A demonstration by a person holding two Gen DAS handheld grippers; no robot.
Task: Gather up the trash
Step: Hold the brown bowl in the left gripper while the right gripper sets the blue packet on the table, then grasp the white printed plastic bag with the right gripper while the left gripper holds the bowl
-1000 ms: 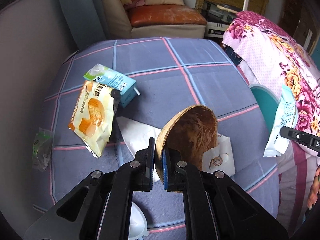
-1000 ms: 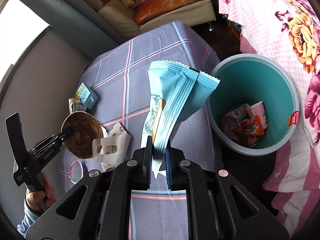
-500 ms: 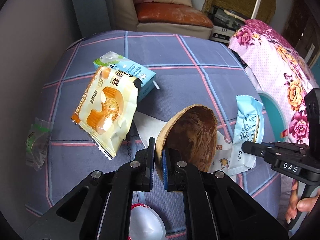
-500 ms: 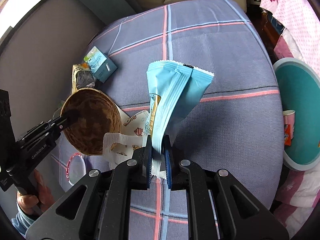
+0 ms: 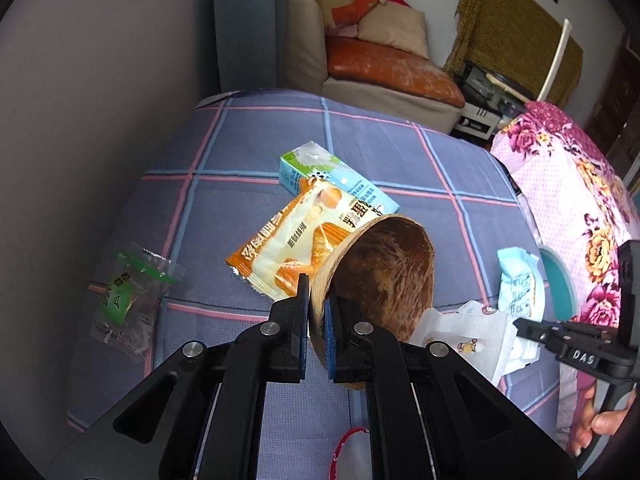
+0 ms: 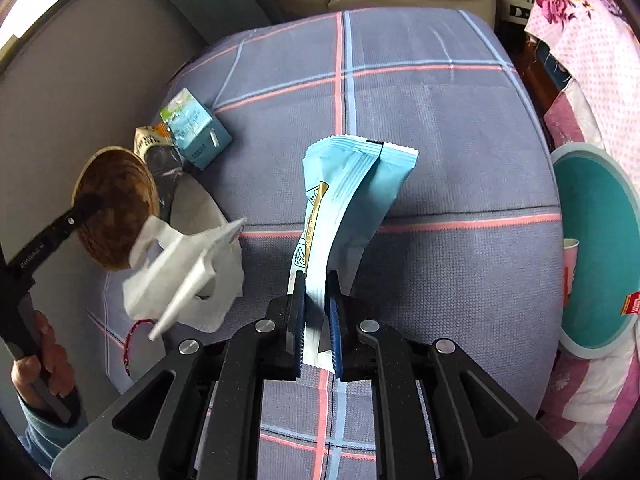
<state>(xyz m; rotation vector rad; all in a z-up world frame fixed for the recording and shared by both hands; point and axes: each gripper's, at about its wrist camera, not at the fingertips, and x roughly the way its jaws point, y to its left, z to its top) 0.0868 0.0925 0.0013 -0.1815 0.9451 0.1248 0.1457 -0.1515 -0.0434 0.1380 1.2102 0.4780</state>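
My left gripper (image 5: 317, 334) is shut on the rim of a brown coconut-shell bowl (image 5: 384, 270), held tilted above the table; the bowl also shows in the right wrist view (image 6: 114, 206). My right gripper (image 6: 316, 320) is shut on a light blue snack packet (image 6: 348, 196), held upright over the checked tablecloth (image 6: 440, 120); the packet also shows in the left wrist view (image 5: 520, 288). A white paper bag (image 6: 188, 272) hangs lifted and blurred beside the bowl. An orange-white snack bag (image 5: 296, 248), a blue milk carton (image 5: 332, 176) and a clear green-labelled wrapper (image 5: 128, 292) lie on the table.
A teal trash bin (image 6: 596, 248) with trash inside stands off the table's right edge. A floral pink cloth (image 5: 580, 200) lies to the right. A red-rimmed white lid (image 5: 352, 456) lies near the table's front. A sofa (image 5: 380, 68) stands behind the table.
The right gripper swung its blue packet left, away from the bin and over the table. The left gripper moved the bowl left towards the orange bag. The white paper bag lifted off the table.
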